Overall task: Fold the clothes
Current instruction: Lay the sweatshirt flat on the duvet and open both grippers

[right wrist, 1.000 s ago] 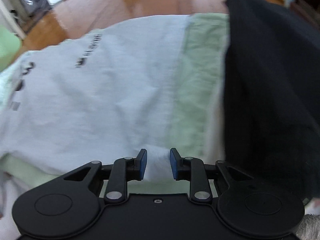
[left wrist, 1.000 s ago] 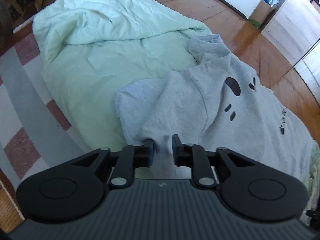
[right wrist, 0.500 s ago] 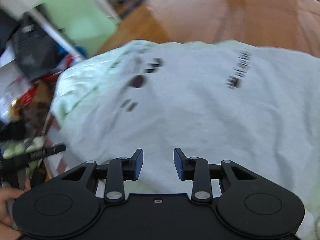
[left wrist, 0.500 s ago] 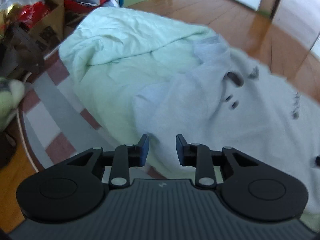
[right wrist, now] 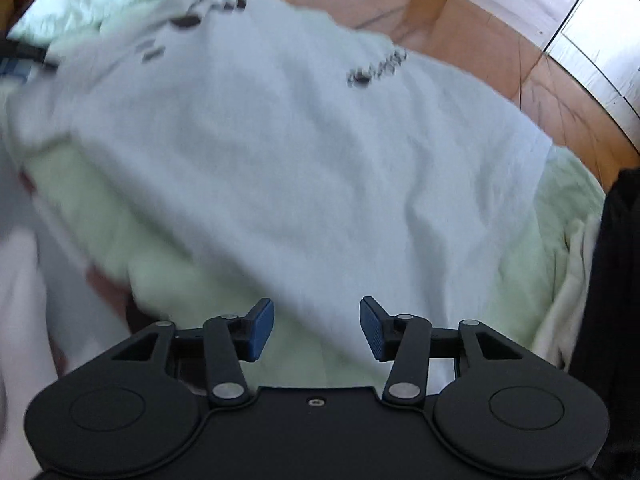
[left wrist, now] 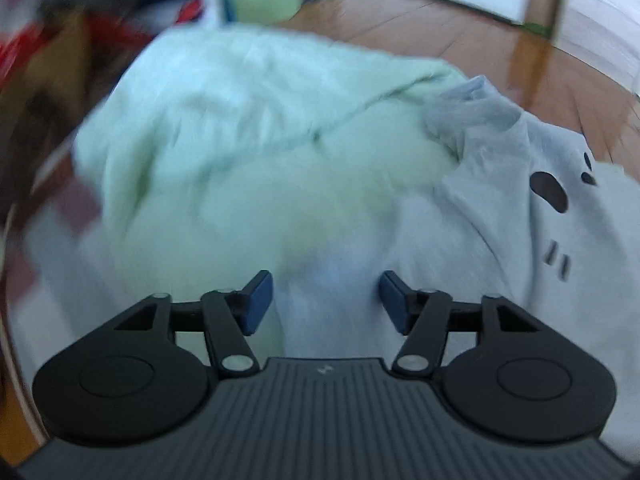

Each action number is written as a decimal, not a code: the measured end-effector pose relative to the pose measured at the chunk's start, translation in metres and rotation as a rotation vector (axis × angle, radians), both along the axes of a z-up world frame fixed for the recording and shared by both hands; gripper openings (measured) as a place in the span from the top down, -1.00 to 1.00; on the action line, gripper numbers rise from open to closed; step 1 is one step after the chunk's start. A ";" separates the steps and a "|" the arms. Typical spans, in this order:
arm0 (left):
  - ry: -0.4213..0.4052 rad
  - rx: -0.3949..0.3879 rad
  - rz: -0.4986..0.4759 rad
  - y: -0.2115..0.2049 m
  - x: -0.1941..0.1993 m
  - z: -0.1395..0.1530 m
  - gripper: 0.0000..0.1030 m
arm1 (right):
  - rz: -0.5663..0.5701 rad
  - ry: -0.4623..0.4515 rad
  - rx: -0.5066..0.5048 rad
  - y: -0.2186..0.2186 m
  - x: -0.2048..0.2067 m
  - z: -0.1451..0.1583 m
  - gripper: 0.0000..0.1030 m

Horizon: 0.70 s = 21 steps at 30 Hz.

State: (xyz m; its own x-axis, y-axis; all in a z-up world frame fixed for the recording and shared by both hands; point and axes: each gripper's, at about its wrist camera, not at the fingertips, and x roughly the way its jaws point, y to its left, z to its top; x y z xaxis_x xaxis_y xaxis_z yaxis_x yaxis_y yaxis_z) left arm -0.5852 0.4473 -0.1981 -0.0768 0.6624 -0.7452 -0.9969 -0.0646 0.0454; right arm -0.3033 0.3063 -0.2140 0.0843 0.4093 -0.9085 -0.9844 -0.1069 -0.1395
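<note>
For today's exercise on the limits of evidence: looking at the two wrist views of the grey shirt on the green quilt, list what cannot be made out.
- Left wrist view: clutter at the upper left, smeared by motion blur.
- Right wrist view: lettering on the grey shirt, unreadable through blur.
- Right wrist view: black garment, cut off by the right edge.

Pale grey cotton T-shirt (right wrist: 304, 152): black blotch and dash print, a line of black lettering toward upper right of the right wrist view. Mint-green quilted blanket (left wrist: 248, 128): plain, uniform. Glossy wooden floor (right wrist: 500, 64): warm reddish-brown boards. Black garment (right wrist: 616, 280): solid, right edge. Striped rug (left wrist: 60, 216): grey-white and dull red bands, left edge, blurred. Gripper pads (left wrist: 256, 300): dark blue on black frames.
</note>
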 end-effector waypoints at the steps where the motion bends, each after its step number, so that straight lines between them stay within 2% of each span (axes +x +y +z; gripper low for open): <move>1: 0.004 0.013 -0.044 0.007 -0.003 -0.001 -0.38 | 0.003 -0.008 -0.012 -0.005 0.001 -0.003 -0.04; 3: -0.074 0.007 -0.097 0.017 -0.009 -0.002 -0.38 | -0.028 -0.041 -0.026 -0.012 0.006 -0.008 -0.04; 5: -0.197 -0.009 -0.096 0.020 -0.015 -0.005 -0.50 | -0.122 -0.060 -0.068 -0.012 0.018 -0.017 -0.04; 6: -0.235 -0.011 -0.085 0.019 -0.015 -0.006 -0.52 | -0.189 -0.040 -0.089 -0.012 0.029 -0.020 -0.04; 8: -0.209 -0.007 -0.088 0.013 -0.007 -0.003 -0.52 | -0.363 0.108 -0.067 -0.021 0.061 -0.016 -0.05; 9: -0.180 -0.004 -0.115 0.009 -0.001 -0.001 -0.49 | -0.439 0.251 -0.043 -0.028 0.078 -0.014 -0.05; 10: -0.155 0.004 -0.142 0.005 0.005 0.000 -0.32 | -0.509 0.398 -0.019 -0.035 0.095 -0.013 -0.05; 11: -0.140 0.018 -0.159 0.002 0.009 0.001 0.05 | -0.558 0.556 -0.002 -0.041 0.109 -0.016 -0.17; 12: -0.145 0.031 -0.172 -0.002 0.011 0.003 0.24 | -0.599 0.670 0.008 -0.043 0.119 -0.020 -0.28; 13: -0.168 0.032 -0.182 -0.004 0.011 0.003 0.64 | -0.641 0.731 0.022 -0.044 0.126 -0.024 -0.39; 14: -0.186 0.023 -0.181 -0.005 0.012 0.003 0.77 | -0.686 0.745 0.044 -0.044 0.131 -0.028 -0.41; 16: -0.200 0.004 -0.162 -0.007 0.014 0.002 0.78 | -0.788 0.712 0.062 -0.042 0.134 -0.040 -0.52; 18: -0.202 0.004 -0.142 -0.008 0.015 0.003 0.78 | -0.859 0.668 0.050 -0.039 0.133 -0.053 -0.53; 19: -0.203 0.004 -0.132 -0.008 0.016 0.004 0.78 | -0.872 0.641 0.045 -0.037 0.130 -0.057 -0.65; 20: -0.217 0.005 -0.120 -0.009 0.014 0.004 0.76 | -0.833 0.598 0.077 -0.034 0.122 -0.054 -0.67; 21: -0.244 0.005 -0.107 -0.009 0.010 0.004 0.73 | -0.775 0.518 0.078 -0.027 0.111 -0.051 -0.67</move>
State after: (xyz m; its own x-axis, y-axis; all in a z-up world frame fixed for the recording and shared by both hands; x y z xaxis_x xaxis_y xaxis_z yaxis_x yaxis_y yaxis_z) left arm -0.5748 0.4385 -0.1944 0.1754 0.6608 -0.7297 -0.9794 0.0421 -0.1973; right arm -0.1928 0.2794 -0.2648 -0.0488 0.4700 -0.8813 -0.7186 0.5963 0.3578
